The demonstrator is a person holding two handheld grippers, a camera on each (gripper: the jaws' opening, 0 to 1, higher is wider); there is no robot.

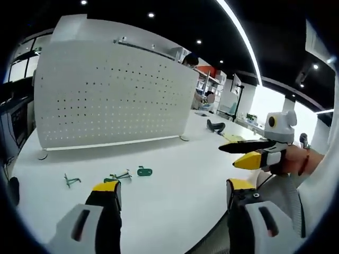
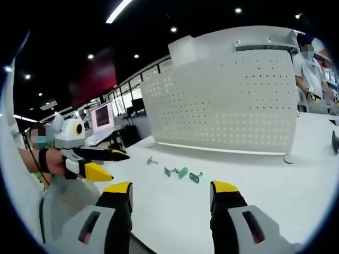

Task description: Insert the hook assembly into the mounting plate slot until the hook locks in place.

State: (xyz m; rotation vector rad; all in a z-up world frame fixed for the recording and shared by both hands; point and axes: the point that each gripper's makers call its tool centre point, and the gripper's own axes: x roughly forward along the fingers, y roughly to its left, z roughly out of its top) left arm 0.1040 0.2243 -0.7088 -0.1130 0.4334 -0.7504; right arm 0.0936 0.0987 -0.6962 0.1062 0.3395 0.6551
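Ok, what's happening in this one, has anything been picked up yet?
Not yet. A person holds a gripper in each hand above a white table. The left gripper and the right gripper are both open and empty. Several small green hook parts lie loose on the table in front of an upright white pegboard, untouched. The right gripper is also seen from the left gripper view, raised to the side, away from the parts. Nothing has been inserted into the board.
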